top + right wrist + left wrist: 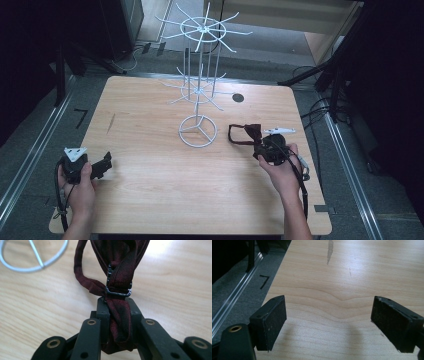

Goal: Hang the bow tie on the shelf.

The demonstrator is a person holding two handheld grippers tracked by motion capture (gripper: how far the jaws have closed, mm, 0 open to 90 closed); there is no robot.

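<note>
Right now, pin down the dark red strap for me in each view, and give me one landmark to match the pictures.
High view: the dark red strap lies right of centre, looped on the table from the right gripper.
Left gripper view: not in it; open jaws over bare wood.
Right gripper view: centre, the strap runs up from the shut jaws.
Shared landmark: the white wire rack's ring base, top left in the right gripper view.

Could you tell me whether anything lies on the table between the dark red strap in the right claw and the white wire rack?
Nothing visible does. The right claw is shut on the dark red strap, and only bare table separates the strap from the round base of the white wire rack to its left. The left claw sits open, far off.
</note>
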